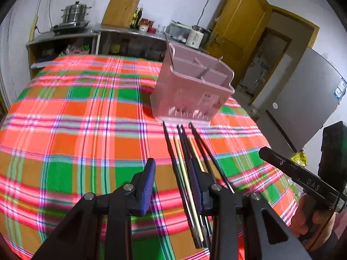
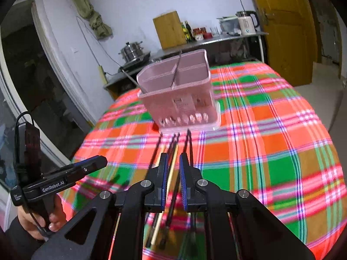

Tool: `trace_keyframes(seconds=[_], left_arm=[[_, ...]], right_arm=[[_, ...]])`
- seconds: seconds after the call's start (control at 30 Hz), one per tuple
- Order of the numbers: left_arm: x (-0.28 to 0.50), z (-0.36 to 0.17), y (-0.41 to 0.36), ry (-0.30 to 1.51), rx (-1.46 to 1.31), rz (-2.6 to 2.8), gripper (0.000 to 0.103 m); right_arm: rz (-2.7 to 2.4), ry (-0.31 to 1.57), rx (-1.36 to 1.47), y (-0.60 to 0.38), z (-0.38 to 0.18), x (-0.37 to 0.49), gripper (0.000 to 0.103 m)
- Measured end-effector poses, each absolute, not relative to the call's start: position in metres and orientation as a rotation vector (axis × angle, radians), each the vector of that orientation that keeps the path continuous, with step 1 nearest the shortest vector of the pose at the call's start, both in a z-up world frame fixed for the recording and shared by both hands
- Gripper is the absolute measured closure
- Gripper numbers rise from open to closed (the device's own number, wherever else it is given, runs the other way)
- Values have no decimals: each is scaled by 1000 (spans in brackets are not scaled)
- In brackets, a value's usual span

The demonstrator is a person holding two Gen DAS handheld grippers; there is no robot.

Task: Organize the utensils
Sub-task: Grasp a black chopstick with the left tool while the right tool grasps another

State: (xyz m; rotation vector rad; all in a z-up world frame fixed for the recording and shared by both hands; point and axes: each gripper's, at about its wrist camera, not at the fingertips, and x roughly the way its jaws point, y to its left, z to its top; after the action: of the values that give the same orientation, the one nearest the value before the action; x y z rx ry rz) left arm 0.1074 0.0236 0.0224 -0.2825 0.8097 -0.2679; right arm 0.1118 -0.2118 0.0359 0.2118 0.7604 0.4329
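- Round table (image 1: 76, 130) under a bright plaid cloth of orange, green and pink.
- Pink utensil holder (image 1: 190, 91) upright near the far edge of the table, divided into several compartments, slotted along the base of its front wall.
- Bundle of chopsticks (image 1: 184, 162) on the near side of the holder, mostly black with a couple of pale wooden ones, fanned slightly, tips pointing at the holder's base and stopping just short of it.
- Left gripper (image 1: 173, 182) tilted down over the cloth, jaws at a moderate spread with bare cloth showing in the gap; chopsticks running alongside the blue pad (image 1: 196, 184) nearer the other gripper, not clamped.
- Right gripper (image 2: 173, 160) aimed straight at the holder, jaws narrow, only a slim slot between the blue pads.
- One pale and one dark stick visible through that slot, probably lying on the cloth beneath rather than pinched, though not certain from this angle.
- Right hand (image 1: 312, 223) wrapped round its handle at the table's near right edge; left hand (image 2: 43, 223) likewise off the near left edge.
- Both grippers side by side, well apart, with the chopsticks between them.
- Counter (image 1: 130, 31) beyond the far edge of the table, carrying a steel pot, bottles and a kettle.
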Motion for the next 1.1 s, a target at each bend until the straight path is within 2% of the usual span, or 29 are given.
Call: trace_keyframes(seconds=[0.6, 1.0, 1.1], left_arm=[[155, -16, -3, 911, -234, -229, 70], [174, -29, -16, 945, -180, -196, 79], [176, -30, -15, 944, -177, -189, 84]], right_arm=[[399, 869, 168, -207, -6, 128, 92], [398, 917, 132, -198, -20, 147, 92], [399, 940, 118, -193, -25, 154, 92]])
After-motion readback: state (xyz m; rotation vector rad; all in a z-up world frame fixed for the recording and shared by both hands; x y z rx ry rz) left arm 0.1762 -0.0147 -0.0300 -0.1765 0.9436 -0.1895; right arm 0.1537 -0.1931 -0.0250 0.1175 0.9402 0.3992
